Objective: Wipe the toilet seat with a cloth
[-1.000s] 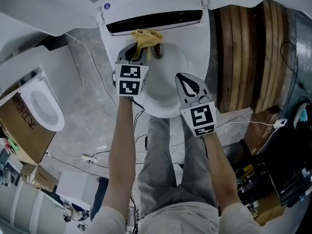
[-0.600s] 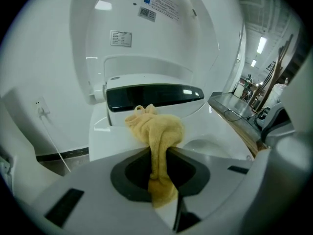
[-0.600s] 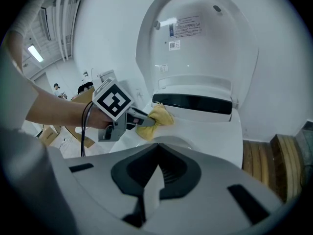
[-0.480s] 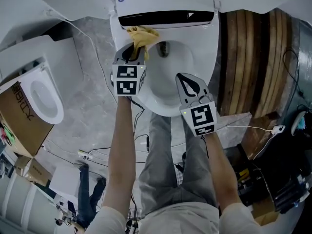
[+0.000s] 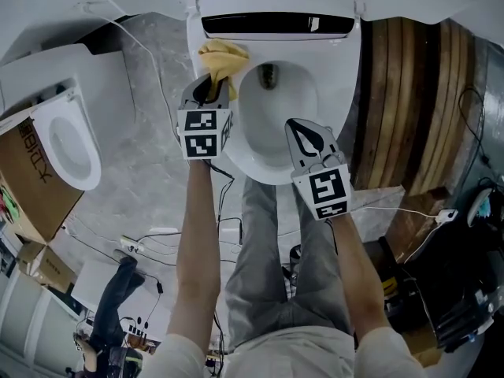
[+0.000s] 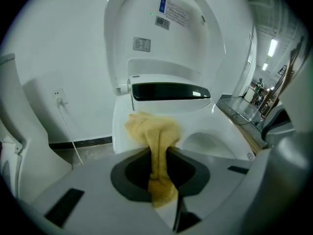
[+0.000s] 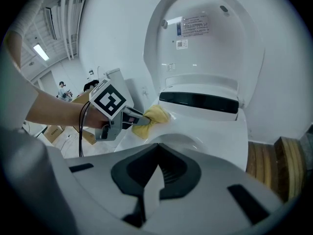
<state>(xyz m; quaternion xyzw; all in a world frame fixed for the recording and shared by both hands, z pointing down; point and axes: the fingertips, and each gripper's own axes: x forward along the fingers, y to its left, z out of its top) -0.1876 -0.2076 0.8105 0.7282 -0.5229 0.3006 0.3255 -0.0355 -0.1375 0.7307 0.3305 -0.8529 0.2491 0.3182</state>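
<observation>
The white toilet seat [image 5: 346,93] lies down around the bowl, with the lid [image 6: 166,28] raised behind it. A yellow cloth [image 5: 223,57] rests bunched on the seat's rear left corner, just below the black band. My left gripper [image 5: 214,83] is shut on the cloth [image 6: 152,131], which hangs out between its jaws onto the seat [image 6: 220,131]. My right gripper [image 5: 299,126] hovers over the bowl's front right, shut with nothing in it. The right gripper view shows the left gripper [image 7: 115,114] pressing the cloth [image 7: 155,116] to the seat.
A second white toilet seat [image 5: 67,152] sits on a cardboard box at the left. Wooden planks [image 5: 409,93] stand right of the toilet. Cables and a power strip [image 5: 138,250] lie on the grey floor. A person [image 5: 110,313] is at the lower left.
My left gripper has drawn the cloth leftward along the back of the seat, from near the middle to the left rear corner. The right gripper has stayed where it was.
</observation>
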